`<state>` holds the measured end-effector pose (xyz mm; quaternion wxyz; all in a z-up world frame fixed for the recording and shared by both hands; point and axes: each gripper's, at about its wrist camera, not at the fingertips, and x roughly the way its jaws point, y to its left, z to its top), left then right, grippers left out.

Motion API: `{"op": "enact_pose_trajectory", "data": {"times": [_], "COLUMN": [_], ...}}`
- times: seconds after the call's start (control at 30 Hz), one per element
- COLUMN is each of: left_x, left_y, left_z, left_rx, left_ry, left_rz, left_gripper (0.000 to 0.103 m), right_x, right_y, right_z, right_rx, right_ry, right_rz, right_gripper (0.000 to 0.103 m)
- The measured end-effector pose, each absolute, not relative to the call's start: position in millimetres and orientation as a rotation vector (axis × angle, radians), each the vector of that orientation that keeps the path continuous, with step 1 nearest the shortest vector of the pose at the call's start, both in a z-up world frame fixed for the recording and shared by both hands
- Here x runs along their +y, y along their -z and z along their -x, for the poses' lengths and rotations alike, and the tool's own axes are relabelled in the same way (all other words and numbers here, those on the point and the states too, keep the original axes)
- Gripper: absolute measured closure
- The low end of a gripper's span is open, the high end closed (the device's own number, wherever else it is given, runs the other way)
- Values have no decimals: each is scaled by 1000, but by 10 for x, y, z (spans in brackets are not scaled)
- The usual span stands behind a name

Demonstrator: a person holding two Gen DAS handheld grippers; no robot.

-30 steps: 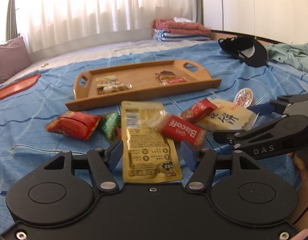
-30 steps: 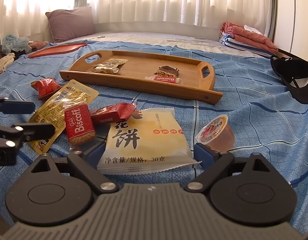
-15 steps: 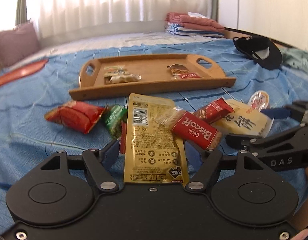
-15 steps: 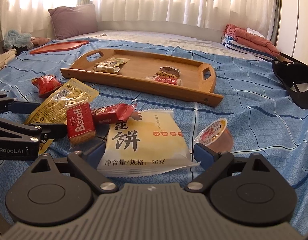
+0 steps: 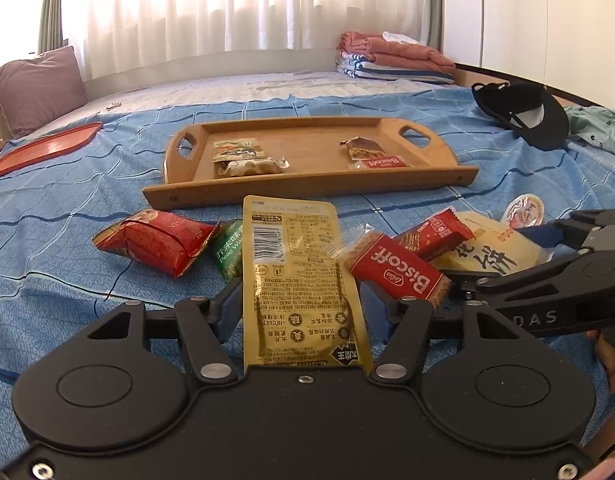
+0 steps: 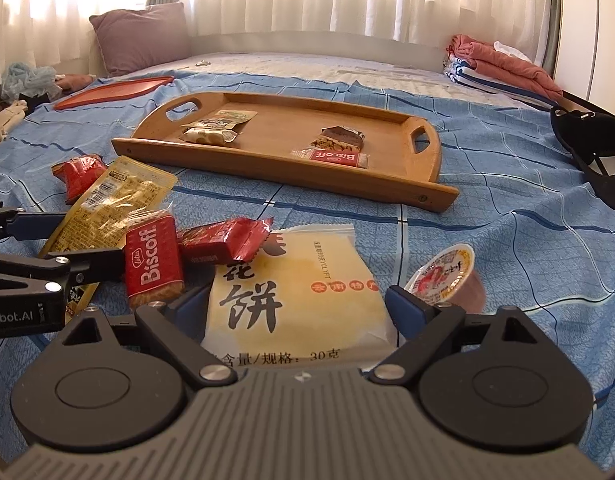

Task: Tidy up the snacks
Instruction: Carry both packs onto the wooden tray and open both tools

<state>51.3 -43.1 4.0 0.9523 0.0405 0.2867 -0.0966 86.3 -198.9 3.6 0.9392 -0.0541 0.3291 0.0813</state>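
Left gripper [image 5: 301,308]: jaws spread, straddling the near end of the gold pouch [image 5: 299,276], not clamped; right gripper [image 6: 295,312]: jaws spread either side of the yellow pastry packet [image 6: 295,292], likewise released. Both packets lie flat on the blue bedsheet [image 5: 47,280], on the near side of the wooden tray [image 5: 307,188], which already carries four snacks. Judged step: grasp each packet for transfer to the tray. Procedure: lower the fingers to the sheet; centre each packet between them; close on the packet edge only, excluding fabric; keep the left jaws off the Biscoff packet [image 5: 395,276], which overlaps the pouch's right edge; the jelly cup [image 6: 447,276] sits just beside the right jaw, so avoid nudging it.
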Motion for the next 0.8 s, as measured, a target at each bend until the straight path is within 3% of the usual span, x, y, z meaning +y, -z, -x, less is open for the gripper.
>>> {"op": "enact_pose_trajectory", "data": {"times": [0.07, 0.2, 0.8], "left_x": [-423, -394, -168], "left_y": [-62, -124, -527], "left_z": [-496, -461, -561], "left_rx": [579, 562, 495], "left_ry": [201, 202, 179], "left_rz": [-79, -79, -52], "left_gripper": [45, 45, 45], "right_x": [-1976, -1949, -2046], "right_y": [-42, -80, -418], "right_z": [-850, -809, -737], "right_rx": [669, 657, 576], "right_ry": [-170, -164, -65], "right_rz": [119, 122, 112], "right_gripper": [20, 25, 26]}}
